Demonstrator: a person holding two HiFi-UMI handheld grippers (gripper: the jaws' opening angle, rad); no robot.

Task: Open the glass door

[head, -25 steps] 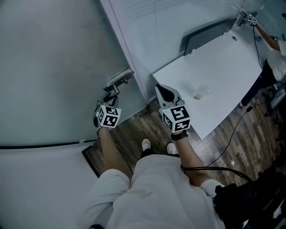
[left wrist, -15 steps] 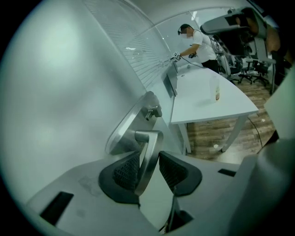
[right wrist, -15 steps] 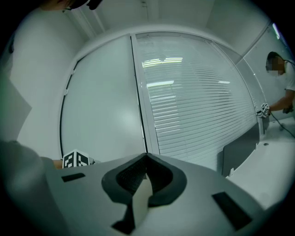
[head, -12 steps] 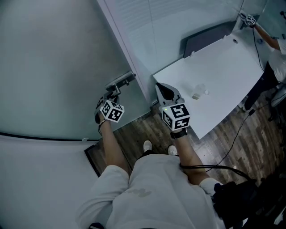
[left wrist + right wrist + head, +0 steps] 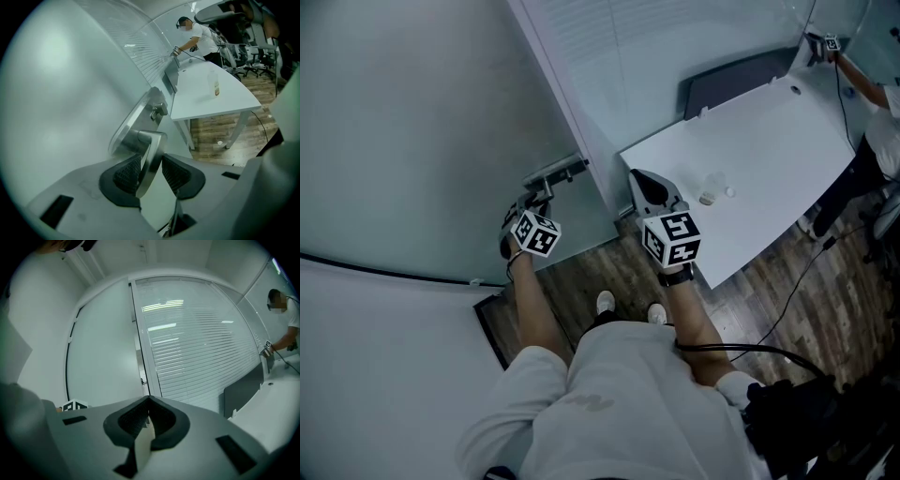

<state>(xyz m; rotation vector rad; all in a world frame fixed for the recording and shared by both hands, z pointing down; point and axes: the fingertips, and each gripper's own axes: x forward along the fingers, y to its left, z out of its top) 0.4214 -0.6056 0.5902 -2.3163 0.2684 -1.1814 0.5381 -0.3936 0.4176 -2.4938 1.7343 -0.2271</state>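
A frosted glass door [image 5: 412,141] fills the room's left side. Its metal handle [image 5: 157,140] runs between the jaws of the left gripper [image 5: 151,161], clamped there. The right gripper [image 5: 149,401] is clenched, empty.

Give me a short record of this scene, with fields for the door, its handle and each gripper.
door: frosted glass door
handle: metal lever handle, on the glass door
left gripper: left gripper shut on the lever handle
right gripper: right gripper shut, empty, held off the door
nearby: white table
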